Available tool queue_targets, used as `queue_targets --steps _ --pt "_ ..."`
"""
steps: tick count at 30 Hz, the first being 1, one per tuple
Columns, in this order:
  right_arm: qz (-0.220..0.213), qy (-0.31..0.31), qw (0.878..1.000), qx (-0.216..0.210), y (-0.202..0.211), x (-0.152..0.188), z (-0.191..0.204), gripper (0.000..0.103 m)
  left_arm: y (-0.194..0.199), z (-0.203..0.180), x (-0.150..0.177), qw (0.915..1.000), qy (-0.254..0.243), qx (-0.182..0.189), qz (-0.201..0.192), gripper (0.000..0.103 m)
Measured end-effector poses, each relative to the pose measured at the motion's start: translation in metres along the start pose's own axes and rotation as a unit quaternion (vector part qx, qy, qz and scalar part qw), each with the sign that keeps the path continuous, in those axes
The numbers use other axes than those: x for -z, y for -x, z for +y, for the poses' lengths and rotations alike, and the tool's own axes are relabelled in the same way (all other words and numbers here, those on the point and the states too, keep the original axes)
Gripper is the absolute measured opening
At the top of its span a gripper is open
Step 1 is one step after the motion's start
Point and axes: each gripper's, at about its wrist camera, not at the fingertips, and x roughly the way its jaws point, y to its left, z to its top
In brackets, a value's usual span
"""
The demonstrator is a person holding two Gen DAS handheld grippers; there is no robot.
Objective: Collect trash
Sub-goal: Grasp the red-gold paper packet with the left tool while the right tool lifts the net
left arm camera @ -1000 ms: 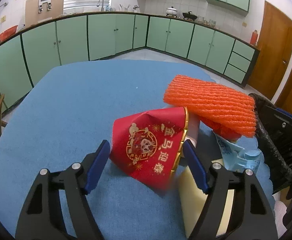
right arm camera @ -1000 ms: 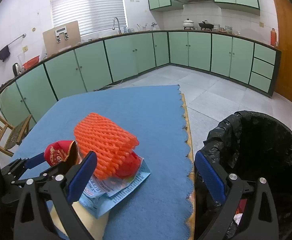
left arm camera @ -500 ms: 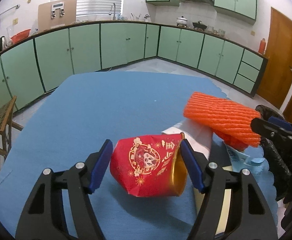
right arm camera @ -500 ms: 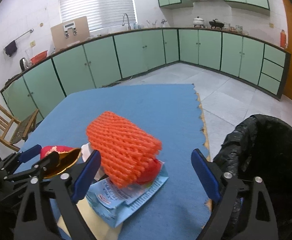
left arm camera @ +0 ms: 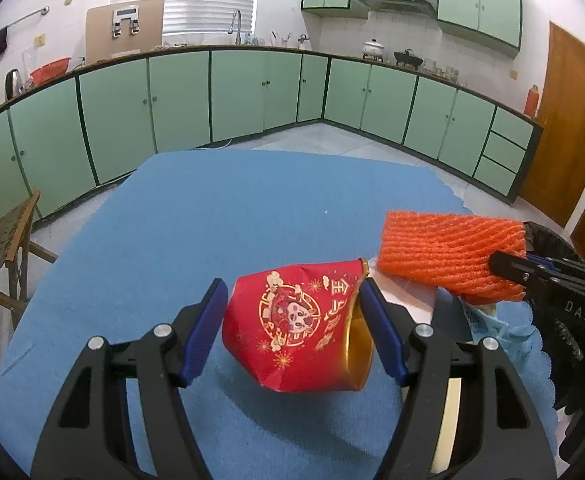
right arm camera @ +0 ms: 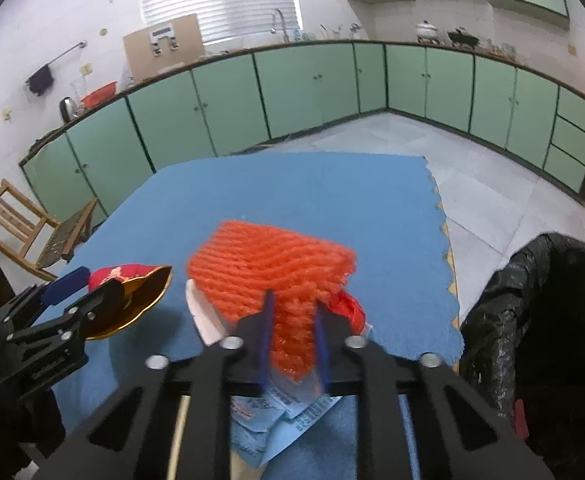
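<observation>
A crushed red paper cup (left arm camera: pixel 296 320) with a gold inside hangs sideways just above the blue table cloth (left arm camera: pixel 212 220), and my left gripper (left arm camera: pixel 292 292) is shut on it, pads pressing both ends. To its right lies an orange foam net (left arm camera: pixel 444 248). In the right wrist view my right gripper (right arm camera: pixel 293 304) is closing on the near end of that orange foam net (right arm camera: pixel 272 256), its pads squeezing the foam. The red cup (right arm camera: pixel 124 272) shows at the left of that view.
Under the net lie a blue printed wrapper (right arm camera: pixel 276 412), a white paper (right arm camera: pixel 204 316) and a red scrap (right arm camera: pixel 348 304). A bin lined with a black bag (right arm camera: pixel 552 300) stands off the table's right edge. A wooden chair (left arm camera: pixel 4 248) is at the left.
My right gripper went from wide open to pinched on the orange net after sliding left over it. The left gripper rose a little with the red cup, which turned sideways.
</observation>
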Motion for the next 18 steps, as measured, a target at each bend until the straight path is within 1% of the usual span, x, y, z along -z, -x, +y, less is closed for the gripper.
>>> queue_targets --steps 4,12,18 --pt "-0.021 0.002 1.000 -0.010 0.012 -0.005 0.002 0.011 0.006 0.000 0.000 0.9999 0.001 0.000 -0.011 0.065" --pt "-0.059 -0.003 0.998 -0.025 0.040 -0.024 0.003 0.011 0.023 -0.004 -0.015 0.9994 0.004 0.007 -0.034 0.065" --pt "-0.080 -0.001 0.997 -0.023 0.060 -0.030 0.003 0.011 0.037 -0.013 -0.028 0.9985 0.001 0.014 -0.053 0.065"
